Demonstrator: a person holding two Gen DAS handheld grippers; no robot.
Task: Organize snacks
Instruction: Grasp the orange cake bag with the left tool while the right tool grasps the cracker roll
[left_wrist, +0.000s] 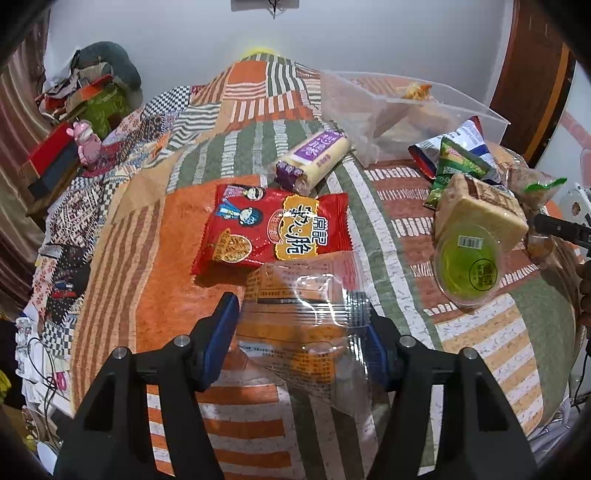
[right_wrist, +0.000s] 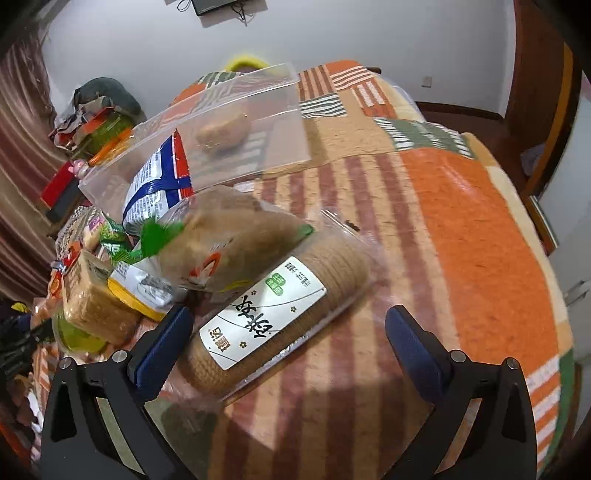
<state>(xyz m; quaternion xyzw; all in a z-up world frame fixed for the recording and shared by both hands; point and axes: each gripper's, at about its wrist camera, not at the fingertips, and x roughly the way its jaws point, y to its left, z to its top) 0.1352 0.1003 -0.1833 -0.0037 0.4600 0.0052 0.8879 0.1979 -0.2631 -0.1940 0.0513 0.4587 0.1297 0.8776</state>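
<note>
- Between the blue pads of the left gripper, near the front of the bed, a clear-wrapped snack packet is sitting clamped at its sides; the film is crinkling, so it is likely handling light, soft and slippery. Gripping the firm contents, not the loose end flap, looks safest.
- Just beyond it, a red crisp bag is lying flat on the patchwork quilt.
- Farther off, a purple-labelled roll is resting beside a clear plastic bin.
- Under the right gripper, whose jaws are standing wide with nothing held, a biscuit sleeve is lying; it looks stiff but breakable, best taken across its middle.
</note>
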